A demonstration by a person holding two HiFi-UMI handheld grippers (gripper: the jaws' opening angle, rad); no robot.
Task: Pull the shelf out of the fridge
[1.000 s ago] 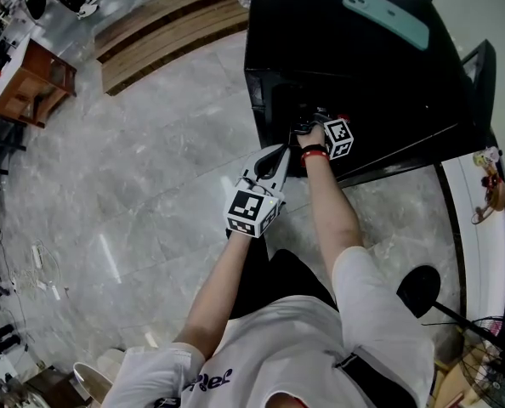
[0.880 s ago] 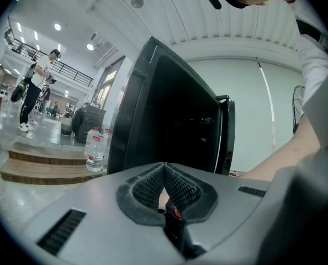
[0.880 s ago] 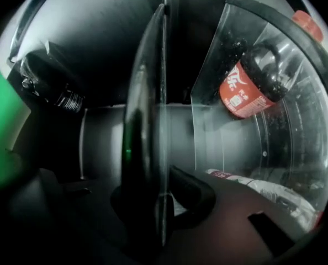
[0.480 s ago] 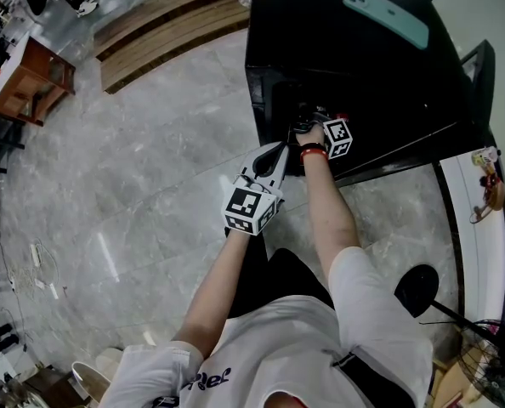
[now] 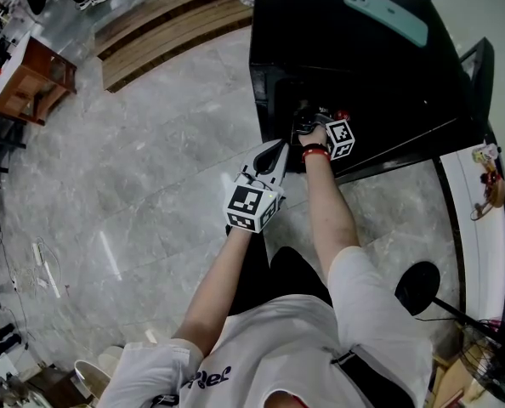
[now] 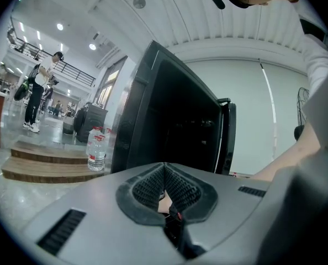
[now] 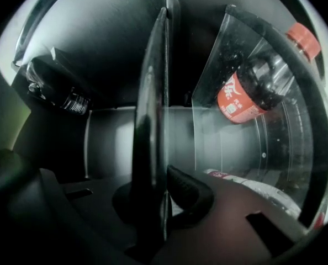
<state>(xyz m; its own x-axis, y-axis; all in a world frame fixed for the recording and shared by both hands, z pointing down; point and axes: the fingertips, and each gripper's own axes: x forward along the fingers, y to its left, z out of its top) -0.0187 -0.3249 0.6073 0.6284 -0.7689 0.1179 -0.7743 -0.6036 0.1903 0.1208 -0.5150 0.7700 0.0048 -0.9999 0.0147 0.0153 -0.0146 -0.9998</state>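
The left gripper (image 6: pixel 164 174) hangs outside the fridge (image 5: pixel 363 75), just short of its front lower-left corner, jaws pressed together on nothing; it has no part in the work at this point. Inside the open compartment the right gripper (image 7: pixel 161 199) has just been closing its jaws, and they pinch the front edge of the shelf (image 7: pixel 154 109) — a thin clear pane seen edge-on, seated inside the fridge as far as I can judge. The step in hand is the grip, which looks made; the pull has not begun. The next move calls for a straight, level draw toward the person, slow enough that the pane does not bind at its sides — and care for the red-capped bottle (image 7: pixel 251 90) to the right of the pane; whether it rests on the shelf I cannot tell. Its red label bears white script, too warped to read; the mint-green phone (image 5: pixel 387 15) near the back right corner of the fridge top shows no writing.
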